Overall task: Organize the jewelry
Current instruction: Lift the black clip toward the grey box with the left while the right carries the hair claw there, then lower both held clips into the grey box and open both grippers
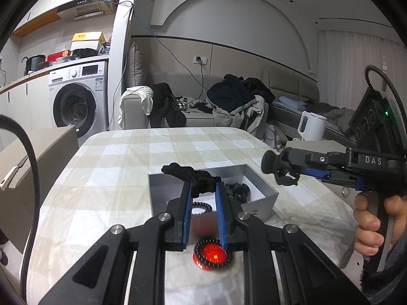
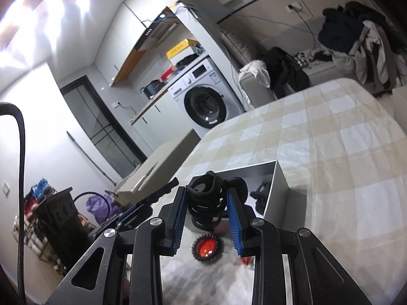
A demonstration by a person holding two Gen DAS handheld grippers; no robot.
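Over the checked cloth of the tabletop, both grippers hang just above an open grey box, each carrying a piece of black jewelry. Seen from its own wrist camera, the left gripper is clamped on a black fuzzy band, pinched near one end so the rest juts out past the fingertips, over the box's near-left corner. The right gripper is closed on a black spiral coil band, squeezed across its loops between the blue pads; in the left view it pokes in from the right, with a person's hand wrapped round its handle.

Inside the box, a beaded ring bracelet and a dark clump of other black pieces already lie on the white floor, so the sorting seems partly done. Gripping each band near the tips probably lets it drop cleanly once the jaws part. On the cloth just in front of the box sits a red disc ringed with black beads, untouched and below both grippers; it looks like the next item to collect. My judgement is that both held bands are meant for the box, and the long fuzzy one may catch on the box's wall if released too near it.
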